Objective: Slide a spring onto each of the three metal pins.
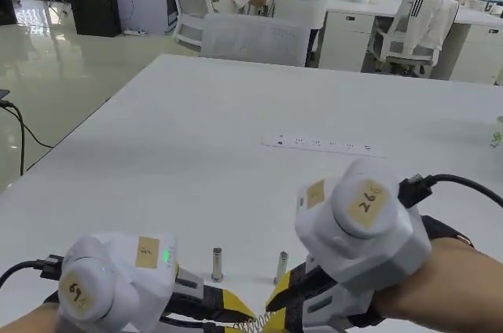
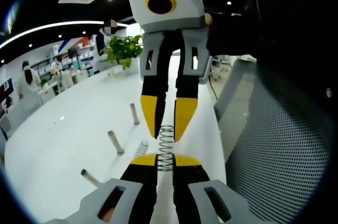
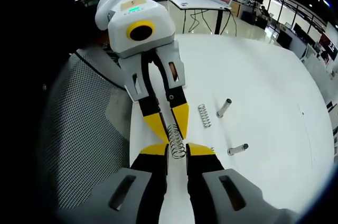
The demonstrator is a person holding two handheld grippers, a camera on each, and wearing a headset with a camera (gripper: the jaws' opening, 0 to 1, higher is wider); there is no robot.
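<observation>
Spring (image 2: 166, 145) spans between left tool (image 2: 165, 157) and right tool (image 3: 178, 150), both clamping its ends.

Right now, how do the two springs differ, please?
The held spring is clamped endwise by the left gripper and right gripper; the loose spring is untouched. The held spring bridges both grippers; the loose spring lies on the table by the pins. Both are coils off the pins.

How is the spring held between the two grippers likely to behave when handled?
The spring is thin, open-coiled wire, so it is probably very light and may bow sideways if the left gripper and right gripper press its ends together. Being round, it would likely roll on the smooth table if released.
</observation>
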